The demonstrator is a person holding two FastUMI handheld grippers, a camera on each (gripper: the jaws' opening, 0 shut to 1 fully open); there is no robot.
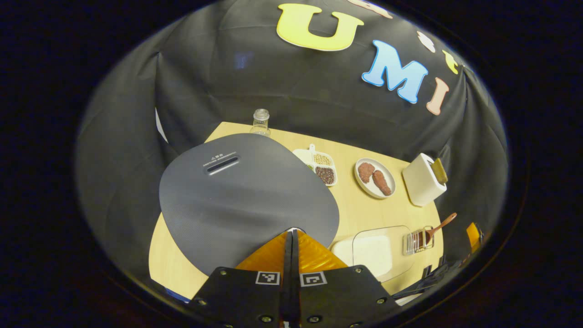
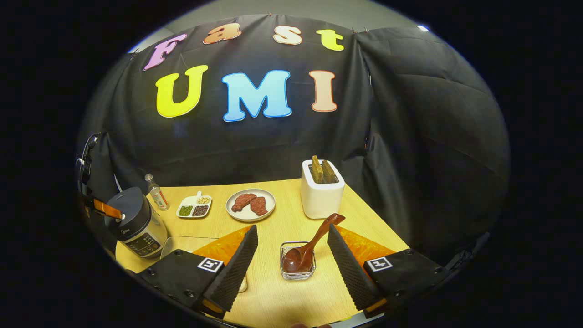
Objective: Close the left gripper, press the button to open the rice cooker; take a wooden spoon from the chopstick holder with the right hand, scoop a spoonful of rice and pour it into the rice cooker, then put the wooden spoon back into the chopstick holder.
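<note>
A wooden spoon [image 2: 314, 246] leans in the clear chopstick holder [image 2: 298, 264] at lower centre of the right gripper view, bowl down inside the holder, handle slanting up and to the right toward the white toaster [image 2: 322, 193]. Rigid and seemingly light, the spoon has a smooth finish that could slip; the bare upper handle, clear of the holder's rim, looks the best place to grip. The holder appears to be thin clear plastic or glass, and may tip if the spoon drags against its wall. The right gripper [image 2: 291, 255] hangs spread wide, its fingers flanking the holder without touching it. At the left edge of that view stands the rice cooker [image 2: 134, 223], lid down. In the left gripper view its dark lid [image 1: 246, 191] spreads across the centre, and the left gripper [image 1: 291, 234], fingers pressed together on nothing, sits at the lid's near edge; whether it touches the button cannot be told. Farther back on the wooden table [image 2: 282, 218] are a plate of meat [image 2: 250, 205], a divided dish of grains [image 2: 194, 207] and a small bottle [image 2: 157, 192].
</note>
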